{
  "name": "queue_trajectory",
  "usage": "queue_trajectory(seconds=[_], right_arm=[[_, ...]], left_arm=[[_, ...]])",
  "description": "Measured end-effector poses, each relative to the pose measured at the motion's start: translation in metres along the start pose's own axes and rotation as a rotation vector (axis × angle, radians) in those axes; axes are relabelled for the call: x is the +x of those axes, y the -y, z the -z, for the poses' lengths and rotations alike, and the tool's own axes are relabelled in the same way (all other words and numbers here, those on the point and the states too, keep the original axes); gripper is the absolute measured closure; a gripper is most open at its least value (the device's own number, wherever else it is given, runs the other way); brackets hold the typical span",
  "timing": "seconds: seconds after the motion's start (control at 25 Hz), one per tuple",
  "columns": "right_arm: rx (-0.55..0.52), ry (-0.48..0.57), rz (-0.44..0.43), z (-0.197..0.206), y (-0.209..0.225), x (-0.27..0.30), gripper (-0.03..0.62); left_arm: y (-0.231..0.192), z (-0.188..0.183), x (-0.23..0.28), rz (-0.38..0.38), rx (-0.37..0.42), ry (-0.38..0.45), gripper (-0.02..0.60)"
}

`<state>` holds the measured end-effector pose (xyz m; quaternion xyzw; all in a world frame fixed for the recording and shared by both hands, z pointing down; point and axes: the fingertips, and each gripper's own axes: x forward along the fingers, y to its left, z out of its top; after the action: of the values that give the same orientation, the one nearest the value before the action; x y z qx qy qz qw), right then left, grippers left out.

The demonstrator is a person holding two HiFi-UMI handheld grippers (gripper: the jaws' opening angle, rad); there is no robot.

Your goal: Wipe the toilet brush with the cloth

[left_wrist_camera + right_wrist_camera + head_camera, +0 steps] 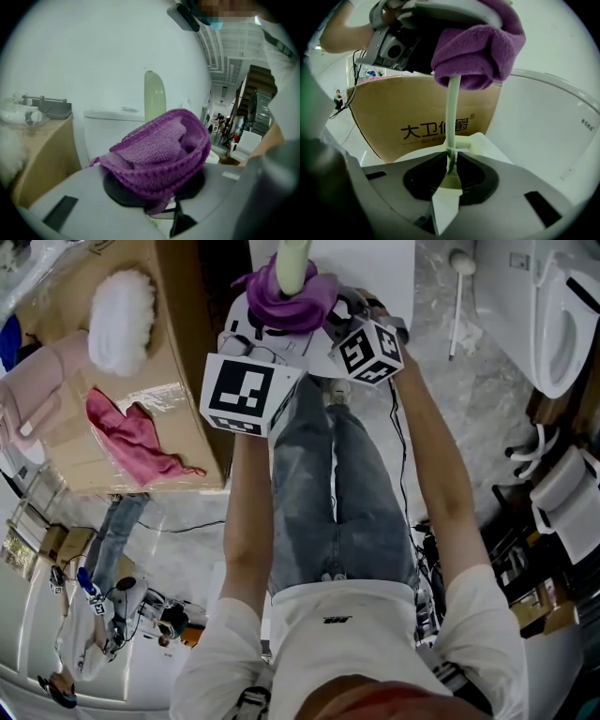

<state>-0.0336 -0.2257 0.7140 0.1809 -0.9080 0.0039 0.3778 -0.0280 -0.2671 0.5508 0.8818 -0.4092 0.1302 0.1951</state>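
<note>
While the brush (292,266) stands roughly upright in front of the person, its pale green stem is pinched low down by the right tongs (451,161), jaws closed tight on it. Higher up, the purple cloth (281,301) is bunched round the stem and clamped in the left tongs (159,197).

Below lies a pale, marbled floor (469,418) with a black cable (405,465) trailing over it. A cardboard box (178,362) stands just left of the tongs and carries a pink rag (131,442) and some white fluff (122,320). A toilet (562,324) sits well apart on the right, with a second brush (457,296) on the floor near it.

Only the right gripper view shows the jaws meeting on the stem — and the print on the box's side. Only the left gripper view shows a white tank (112,124) behind the cloth. Only the head view shows a bystander (94,615) far off on the left.

The box edge crowds the left tongs — open floor lies rightward, toward the toilet.
</note>
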Motion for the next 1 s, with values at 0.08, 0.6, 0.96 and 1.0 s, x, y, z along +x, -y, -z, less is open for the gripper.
queue_trajectory(seconds=[0.08,0.6,0.96,1.0], right_arm=[[0.0,-0.002,0.0,0.0,0.0,0.0,0.531],[0.007,-0.014,0.003,0.0,-0.001,0.0,0.531],[0.01,-0.017,0.003,0.001,-0.001,0.0,0.531],[0.009,-0.017,0.002,0.001,-0.001,0.0,0.531]], left_arm=[[0.001,-0.015,-0.003,0.011,-0.014,0.017,0.456],[0.003,-0.083,-0.014,0.057,-0.04,0.116,0.397],[0.001,-0.101,-0.015,0.05,-0.02,0.148,0.393],[0.001,-0.097,-0.015,0.044,-0.016,0.142,0.399]])
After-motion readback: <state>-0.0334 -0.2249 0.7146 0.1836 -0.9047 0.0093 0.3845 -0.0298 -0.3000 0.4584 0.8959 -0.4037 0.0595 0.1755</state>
